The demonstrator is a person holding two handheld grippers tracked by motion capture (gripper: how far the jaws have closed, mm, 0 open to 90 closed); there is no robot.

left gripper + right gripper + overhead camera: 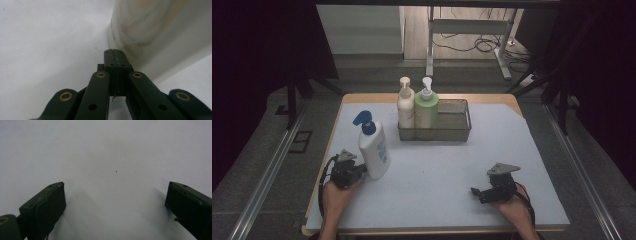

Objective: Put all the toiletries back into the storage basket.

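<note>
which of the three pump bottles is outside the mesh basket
The white bottle with the blue pump, standing on the mat beside the left tool. The cream bottle and the green bottle stand inside the basket.

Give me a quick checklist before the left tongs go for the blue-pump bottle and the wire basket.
1. Left tongs open enough to grasp: not ok, the jaws are shut together with nothing between them.
2. Blue-pump bottle upright: ok, standing on the mat.
3. Left tongs near that bottle: ok, close beside it; contact cannot tell.
4. Room in the wire basket: ok, its right part is free.
5. Cream bottle and green bottle upright in the basket: ok.
6. Right tongs out of the way: ok, open, empty.
</note>
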